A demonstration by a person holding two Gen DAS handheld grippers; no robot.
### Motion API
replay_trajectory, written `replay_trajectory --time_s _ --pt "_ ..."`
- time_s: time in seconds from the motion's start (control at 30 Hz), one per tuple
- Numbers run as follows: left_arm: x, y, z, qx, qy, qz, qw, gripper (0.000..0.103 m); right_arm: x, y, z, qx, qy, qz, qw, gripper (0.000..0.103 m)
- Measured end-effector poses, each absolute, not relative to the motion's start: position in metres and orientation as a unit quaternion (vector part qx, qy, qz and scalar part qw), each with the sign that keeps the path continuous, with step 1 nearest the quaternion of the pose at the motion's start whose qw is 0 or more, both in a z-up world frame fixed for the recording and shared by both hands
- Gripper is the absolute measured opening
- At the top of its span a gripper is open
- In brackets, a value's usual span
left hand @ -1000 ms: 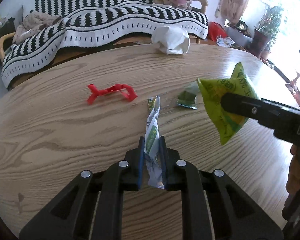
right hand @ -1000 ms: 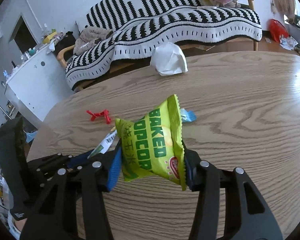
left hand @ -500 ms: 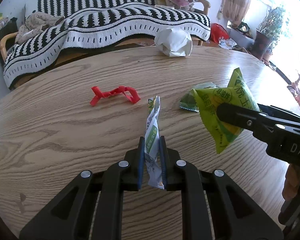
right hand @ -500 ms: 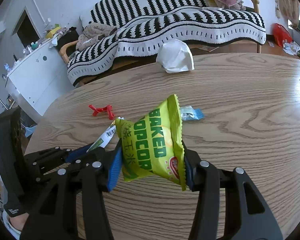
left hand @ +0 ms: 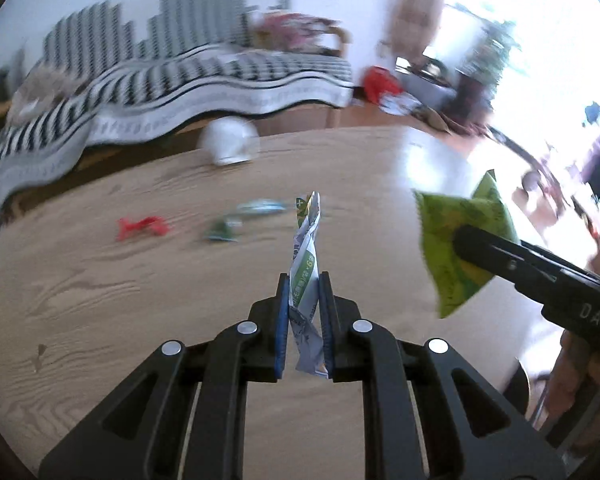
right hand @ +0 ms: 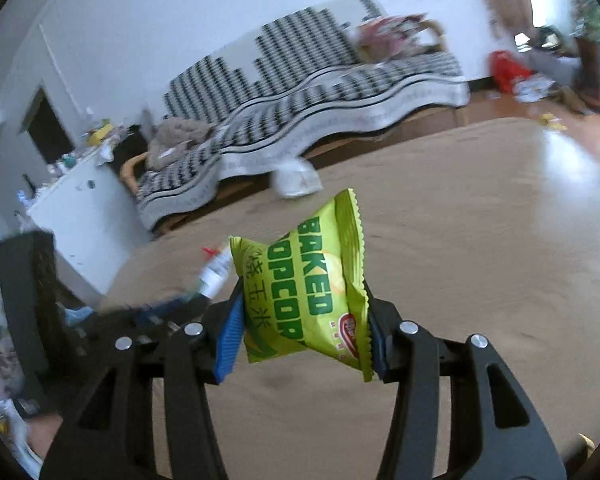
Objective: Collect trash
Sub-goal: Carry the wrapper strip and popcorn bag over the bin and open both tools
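**Q:** Black fingers up close: what did each hold?

**A:** Nearest, the left gripper (left hand: 304,316) was clamped on a twisted white-and-green wrapper (left hand: 306,264), raised above the wooden table (left hand: 100,320). The right gripper (right hand: 304,336) was clamped on a green baked popcorn bag (right hand: 308,292), also held in the air.

**Q:** What lay farther off?

**A:** Blurred litter lay on the tabletop: a dark green packet (left hand: 221,231), a pale blue wrapper (left hand: 262,207), a red twisted scrap (left hand: 140,227), then a crumpled white bag (left hand: 230,144) near the far edge.

**Q:** Which step was this?

**A:** Carrying, seemingly. No bin showed; next, both pieces needed somewhere to drop before collecting the rest.
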State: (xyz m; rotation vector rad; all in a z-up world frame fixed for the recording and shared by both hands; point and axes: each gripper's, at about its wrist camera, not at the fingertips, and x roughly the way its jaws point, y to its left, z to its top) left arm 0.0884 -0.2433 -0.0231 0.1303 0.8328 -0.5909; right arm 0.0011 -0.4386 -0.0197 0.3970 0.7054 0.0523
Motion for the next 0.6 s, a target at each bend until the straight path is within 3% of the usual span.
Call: replay_trajectory --time_s 0.13,0.27,0.43,0.6 --pt "0.017 -0.299 -0.006 0.06 0.408 -0.372 0.832 0.013 -0.111 -0.513 -0.016 0.187 0.348 -0.072 0.916 0.05" --pt "-0.055 -0.366 -0.022 0.079 0.441 -0.443 0.777 0.013 -0.208 -0.571 -0.035 0.22 0.363 -0.143 0.894 0.05" --pt "-0.132 -0.444 -0.092 0.15 0.51 -0.493 0.689 0.013 -0.294 -0.612 -0.088 0.274 0.386 -0.194 0.859 0.05" --pt "-0.169 -0.484 -0.144 0.202 0.543 -0.495 0.648 0.013 -0.326 -0.635 -0.139 0.32 0.413 -0.2 0.829 0.05"
